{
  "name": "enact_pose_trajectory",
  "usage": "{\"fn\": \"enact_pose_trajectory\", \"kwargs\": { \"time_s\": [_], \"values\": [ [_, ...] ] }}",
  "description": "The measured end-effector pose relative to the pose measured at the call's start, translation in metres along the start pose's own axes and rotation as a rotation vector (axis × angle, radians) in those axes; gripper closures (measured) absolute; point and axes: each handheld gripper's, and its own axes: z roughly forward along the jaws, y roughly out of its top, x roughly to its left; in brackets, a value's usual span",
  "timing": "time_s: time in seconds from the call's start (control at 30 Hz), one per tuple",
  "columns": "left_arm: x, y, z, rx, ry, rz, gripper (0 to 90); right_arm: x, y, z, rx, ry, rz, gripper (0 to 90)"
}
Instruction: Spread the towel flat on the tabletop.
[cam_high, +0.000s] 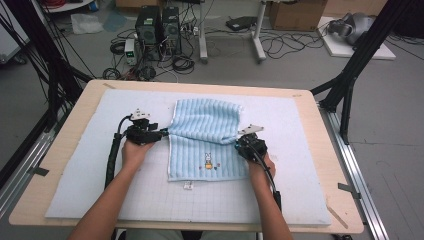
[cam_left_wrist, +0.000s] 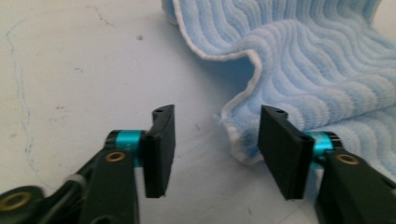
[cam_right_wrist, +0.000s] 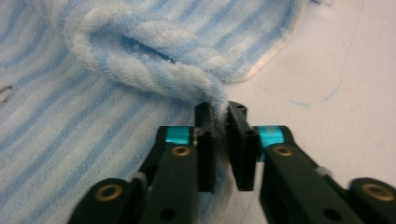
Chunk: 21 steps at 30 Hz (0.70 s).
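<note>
— On the pale mat that covers the table, we have the blue striped towel lying near the middle, its far half folded toward us over the near half, with the little embroidered figure showing near the near edge.

— So we judge ourselves midway through a fold. How do we stand on each side?

— Our right gripper has its jaws clamped on a bunched edge of the towel; in the right gripper view the cloth is pinched between the two black plates and rises in a thick roll beyond them. Our left gripper has its jaws wide apart, and the towel's white-hemmed corner lies on the mat between them, toward the right-hand jaw.

— Then the left side has no hold at present.

— Right. Next, we think, the left jaws must either close on that corner, taking both layers if we mean to carry the fold on, or back away cleanly without snagging the hem. The right should keep its grip level with the left, or the fold will skew.
</note>
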Motion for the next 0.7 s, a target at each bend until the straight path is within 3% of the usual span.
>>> {"fn": "enact_pose_trajectory", "kwargs": {
  "time_s": [0.13,0.27,0.47,0.7],
  "values": [
    [-0.002,0.002,-0.008,-0.016,-0.026,0.009,40.8,-0.004,-0.007,-0.009,-0.059,0.057,0.033,66.6],
    [-0.007,-0.001,-0.015,-0.039,-0.054,0.014,39.5,-0.007,-0.012,-0.019,-0.079,0.079,0.040,60.9],
    [-0.017,-0.008,-0.023,-0.018,-0.091,0.029,35.0,-0.007,-0.020,-0.032,-0.103,0.062,0.059,50.9],
    [-0.032,-0.027,-0.043,-0.043,-0.117,0.033,36.4,-0.001,-0.041,-0.048,-0.109,0.060,0.086,52.3]
  ]
}}
